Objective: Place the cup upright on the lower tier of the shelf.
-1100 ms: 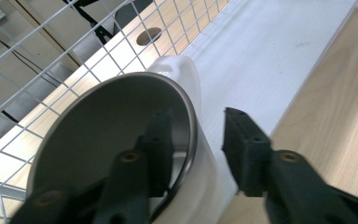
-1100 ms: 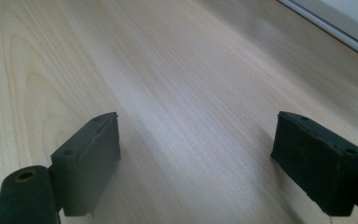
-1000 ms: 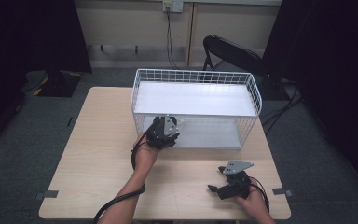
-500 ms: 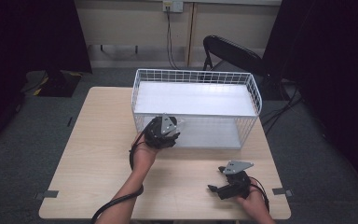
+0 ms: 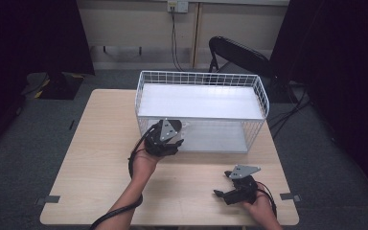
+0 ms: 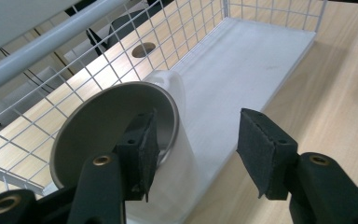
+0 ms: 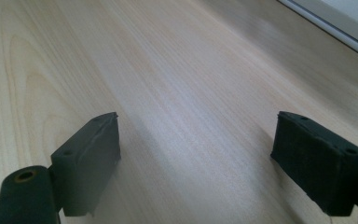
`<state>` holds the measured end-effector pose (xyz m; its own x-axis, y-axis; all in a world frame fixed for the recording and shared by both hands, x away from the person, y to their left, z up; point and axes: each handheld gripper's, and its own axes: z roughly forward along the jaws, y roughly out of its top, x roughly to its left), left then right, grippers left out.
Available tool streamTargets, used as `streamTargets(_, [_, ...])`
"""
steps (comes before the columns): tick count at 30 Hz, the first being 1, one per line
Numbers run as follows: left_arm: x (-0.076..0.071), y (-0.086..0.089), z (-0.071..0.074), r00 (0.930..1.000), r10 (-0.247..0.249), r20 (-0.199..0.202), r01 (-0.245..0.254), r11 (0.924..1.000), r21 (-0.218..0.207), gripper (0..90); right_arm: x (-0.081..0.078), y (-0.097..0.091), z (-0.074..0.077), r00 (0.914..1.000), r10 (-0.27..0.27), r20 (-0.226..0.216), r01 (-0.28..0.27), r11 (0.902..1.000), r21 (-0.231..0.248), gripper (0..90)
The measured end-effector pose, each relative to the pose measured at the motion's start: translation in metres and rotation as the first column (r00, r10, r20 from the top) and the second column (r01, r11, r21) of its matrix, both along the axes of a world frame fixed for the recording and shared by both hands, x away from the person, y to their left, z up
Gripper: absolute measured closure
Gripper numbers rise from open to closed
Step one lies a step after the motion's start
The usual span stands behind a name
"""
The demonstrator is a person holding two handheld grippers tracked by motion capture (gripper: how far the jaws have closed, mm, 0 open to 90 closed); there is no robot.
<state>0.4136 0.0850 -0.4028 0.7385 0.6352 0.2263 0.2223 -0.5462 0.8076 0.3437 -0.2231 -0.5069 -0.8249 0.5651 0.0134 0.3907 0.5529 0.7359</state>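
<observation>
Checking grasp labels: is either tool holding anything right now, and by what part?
Nothing is gripped. The left tool is open, one jaw inside the white mug's mouth, the other outside its wall. The right tool is open above bare table.

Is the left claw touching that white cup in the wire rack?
Cannot tell. In the left gripper view the left claw stands open, one jaw overlapping the white cup's rim, but no view shows contact or a gap plainly.

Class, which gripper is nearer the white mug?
Left. The left gripper is at the mug, one jaw inside its rim; the right gripper rests near the table's front edge.
</observation>
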Motion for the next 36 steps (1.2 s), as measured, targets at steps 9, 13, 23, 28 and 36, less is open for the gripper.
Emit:
streamTargets(9, [-0.009,0.009,0.003,0.9998,-0.010,-0.017,0.010,0.9994,-0.032,45.4,0.000,0.000,0.000,1.0000,0.000,0.000,0.000,1.0000,0.000,14.2])
streamTargets(13, [-0.013,0.012,0.004,0.9994,-0.019,-0.031,0.018,0.9988,-0.045,44.6,0.000,0.000,0.000,1.0000,0.000,0.000,0.000,1.0000,0.000,14.2])
streamTargets(23, [-0.022,0.016,0.005,0.9970,-0.059,-0.050,0.056,0.9968,-0.057,39.6,0.000,0.000,0.000,1.0000,0.000,0.000,0.000,1.0000,0.000,14.2])
streamTargets(28, [-0.025,0.017,0.002,0.9955,-0.071,-0.062,0.068,0.9960,-0.058,35.7,0.000,0.000,0.000,1.0000,0.000,0.000,0.000,1.0000,0.000,14.2])
streamTargets(36, [-0.030,0.021,-0.001,0.9920,-0.079,-0.099,0.072,0.9948,-0.072,25.5,0.000,0.000,0.000,1.0000,0.000,0.000,0.000,1.0000,0.000,14.2])
